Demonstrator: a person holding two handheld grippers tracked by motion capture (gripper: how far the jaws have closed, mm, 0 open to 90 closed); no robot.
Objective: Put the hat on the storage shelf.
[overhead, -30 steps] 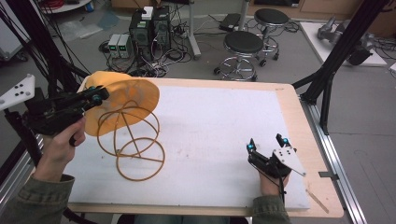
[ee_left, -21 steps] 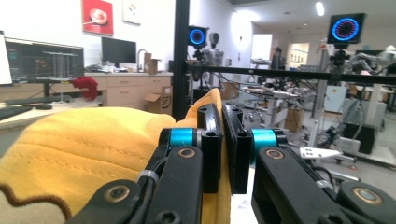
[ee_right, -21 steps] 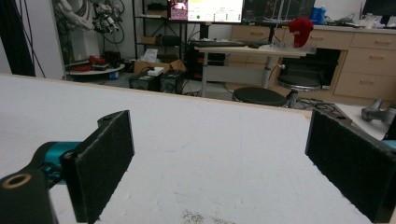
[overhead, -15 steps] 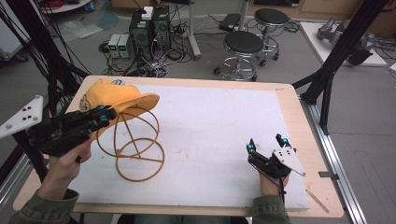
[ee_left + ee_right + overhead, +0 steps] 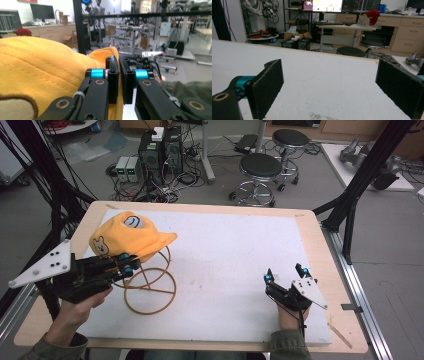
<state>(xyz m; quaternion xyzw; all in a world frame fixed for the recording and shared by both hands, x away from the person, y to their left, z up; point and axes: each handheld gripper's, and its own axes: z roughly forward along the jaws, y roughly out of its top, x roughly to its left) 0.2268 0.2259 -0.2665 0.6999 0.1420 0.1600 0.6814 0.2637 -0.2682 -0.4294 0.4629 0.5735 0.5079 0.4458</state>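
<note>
A yellow cap with a cartoon patch sits crown up over an orange wire stand at the left of the white mat. My left gripper is shut on the cap's lower edge. In the left gripper view the yellow fabric is pinched between the two black jaws of the left gripper. My right gripper rests near the mat's front right corner. It stands open, and in the right gripper view the pads of the right gripper are wide apart over bare mat.
The mat covers a wooden table. Black frame posts rise at the table's right and left sides. Two stools and computer boxes stand on the floor beyond the far edge.
The cap has turned from tilted, underside toward the camera, to crown up and lower over the wire stand. My left gripper has come down and nearer with it. The right gripper has stayed put.
</note>
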